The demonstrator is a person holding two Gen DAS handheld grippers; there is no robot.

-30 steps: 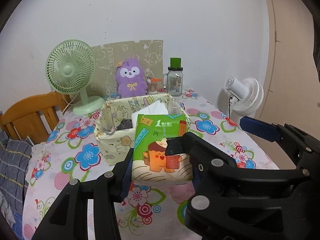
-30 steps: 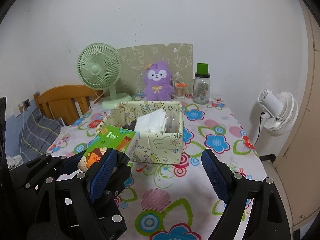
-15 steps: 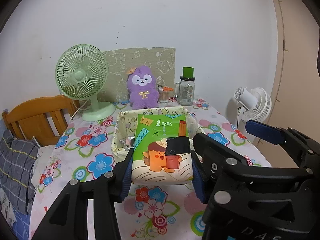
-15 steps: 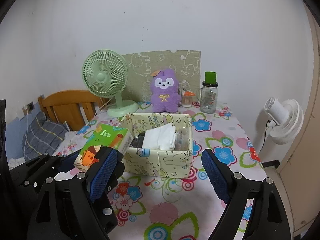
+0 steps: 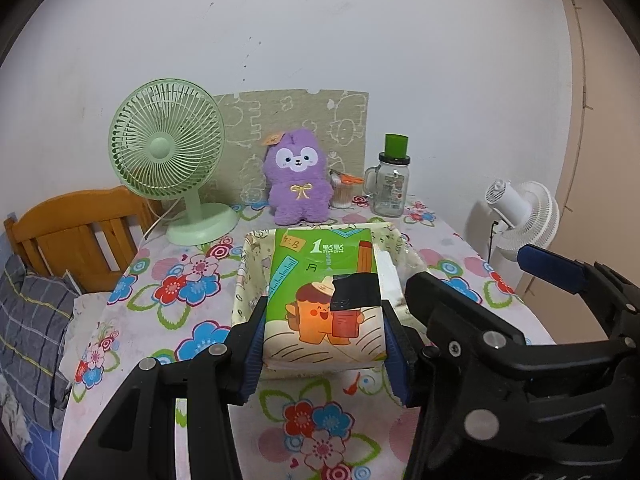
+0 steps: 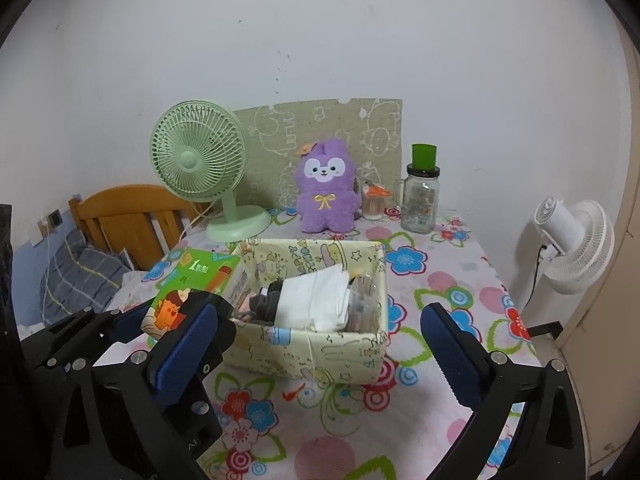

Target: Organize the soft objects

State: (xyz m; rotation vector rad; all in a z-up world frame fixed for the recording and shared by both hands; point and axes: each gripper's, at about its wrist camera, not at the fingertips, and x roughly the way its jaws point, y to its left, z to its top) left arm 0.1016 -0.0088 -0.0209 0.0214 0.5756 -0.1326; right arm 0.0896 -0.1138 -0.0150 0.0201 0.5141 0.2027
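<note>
Your left gripper [image 5: 324, 344] has its blue pads squeezed on the green tissue pack [image 5: 325, 300], holding it up just left of the fabric storage box [image 6: 320, 350] on the flowery tablecloth [image 6: 440, 280]. Your right gripper [image 6: 320, 340] has nothing between its jaws, which are spreading wide in front of the box. Folded white cloth [image 6: 316, 300] sits inside the box, and the purple plush [image 6: 326, 192] stands behind it.

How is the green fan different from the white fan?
The green fan stands on the table beside the purple plush; the white fan stands off the table's right side. The green fan faces the camera; the white fan shows its back. Both have round grilles.
</note>
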